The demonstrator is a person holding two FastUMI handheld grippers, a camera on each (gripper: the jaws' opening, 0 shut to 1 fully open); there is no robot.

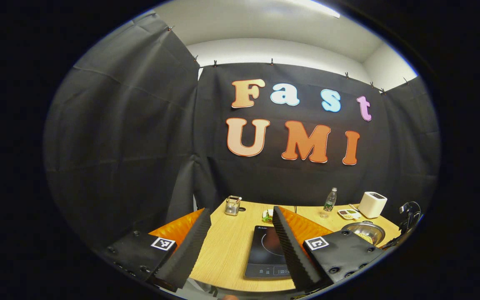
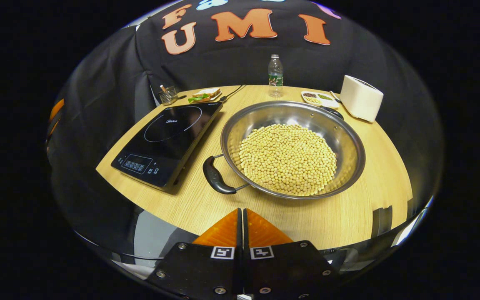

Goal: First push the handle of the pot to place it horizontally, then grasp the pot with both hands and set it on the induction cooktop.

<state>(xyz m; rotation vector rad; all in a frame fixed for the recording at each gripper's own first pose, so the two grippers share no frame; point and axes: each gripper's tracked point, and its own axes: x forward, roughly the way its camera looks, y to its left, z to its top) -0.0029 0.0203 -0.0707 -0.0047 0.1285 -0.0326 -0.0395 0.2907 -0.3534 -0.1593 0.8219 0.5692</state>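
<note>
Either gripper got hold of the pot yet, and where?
No. The left gripper is open above the table; the right gripper is shut on nothing, short of the pot and its near handle.

Pot (image 1: pixel 364 231): in your left gripper view, its right side is cut off behind your own gripper's finger.
Induction cooktop (image 1: pixel 265 254): the same finger covers its right part.
Far pot handle (image 2: pixel 332 111): mostly hidden behind the rim.
Small tray (image 2: pixel 318 98): contents too small to tell.
Counter (image 2: pixel 348 225): near edge cut off.
</note>
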